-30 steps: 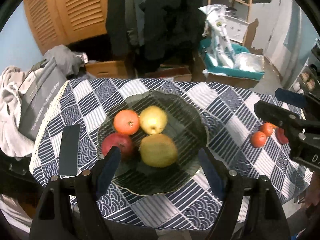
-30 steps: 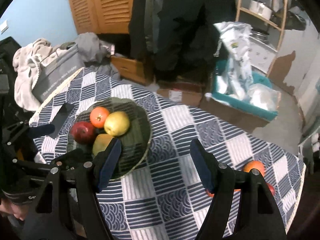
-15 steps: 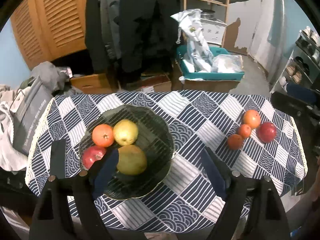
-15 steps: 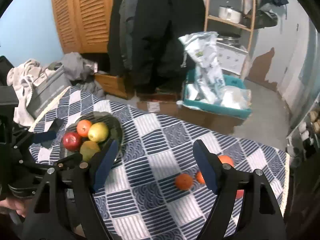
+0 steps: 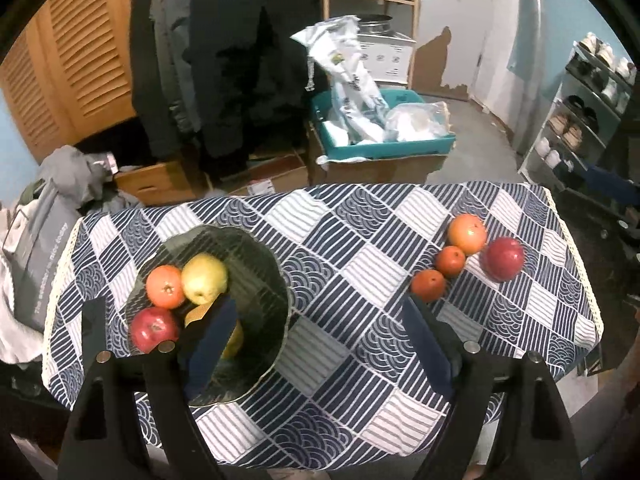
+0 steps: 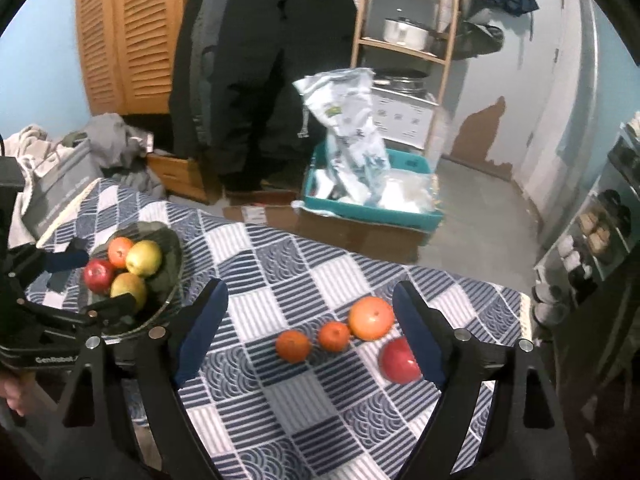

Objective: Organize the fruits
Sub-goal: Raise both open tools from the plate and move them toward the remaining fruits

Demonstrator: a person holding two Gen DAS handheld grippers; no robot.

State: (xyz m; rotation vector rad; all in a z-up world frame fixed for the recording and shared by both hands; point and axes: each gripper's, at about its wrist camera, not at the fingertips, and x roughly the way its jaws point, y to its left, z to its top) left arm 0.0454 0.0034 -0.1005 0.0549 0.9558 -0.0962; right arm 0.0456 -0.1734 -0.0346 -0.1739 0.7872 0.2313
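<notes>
A dark glass bowl on the checked cloth holds an orange, a yellow pear, a red apple and a yellow-green fruit half hidden by a finger. My left gripper hovers open and empty above the cloth. To the right lie a large orange, two small oranges and a red apple. My right gripper is above these loose fruits. Its jaws are opening with nothing gripped. The apple sits by its right finger. The bowl is far left.
The cloth-covered table ends close below the loose fruits and on the right. A flat dark object lies left of the bowl. Behind stand a teal crate with bags, hanging coats and a shoe rack. The left gripper's fingers reach over the bowl.
Both views have pulled back and swung right, from the bowl towards the loose fruits on the cloth. The right gripper's jaws look slightly wider. No fruit has moved.
</notes>
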